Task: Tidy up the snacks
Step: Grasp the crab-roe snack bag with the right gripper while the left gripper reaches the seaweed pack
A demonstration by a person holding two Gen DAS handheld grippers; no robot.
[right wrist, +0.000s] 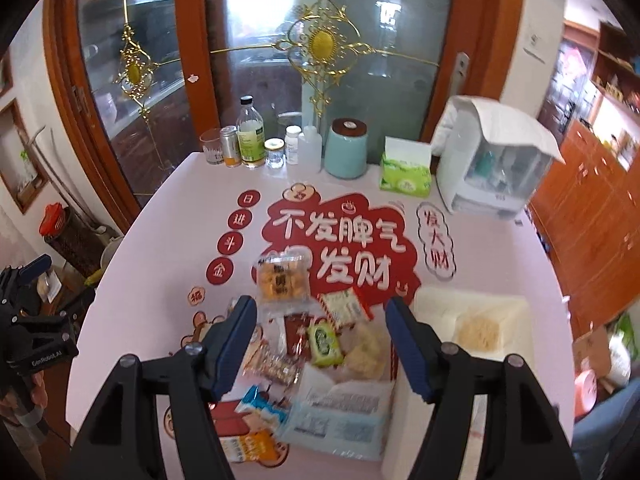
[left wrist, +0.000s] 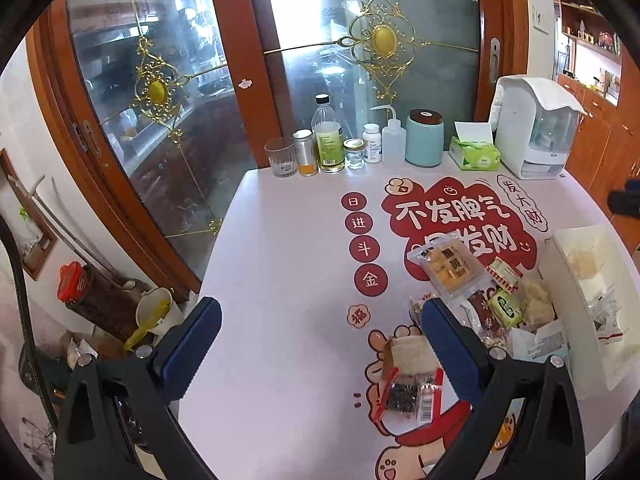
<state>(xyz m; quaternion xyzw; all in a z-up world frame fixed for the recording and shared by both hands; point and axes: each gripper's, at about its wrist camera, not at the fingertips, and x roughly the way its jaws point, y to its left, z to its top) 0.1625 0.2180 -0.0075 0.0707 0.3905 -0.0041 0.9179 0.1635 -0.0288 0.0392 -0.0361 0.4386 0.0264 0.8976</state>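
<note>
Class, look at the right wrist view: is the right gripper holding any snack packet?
No. The right gripper is open above the snack pile, with nothing clamped between its fingers.

Pink table [right wrist: 160, 280] (red cartoon print), green snack packet [right wrist: 325, 341], mint canister [right wrist: 346, 152]

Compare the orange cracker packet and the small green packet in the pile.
The clear orange cracker packet is larger and lies at the pile's far edge on the printed table mat; the small green packet is opaque and sits mid-pile atop other snacks. Neither is gripped or in the white bin.
</note>
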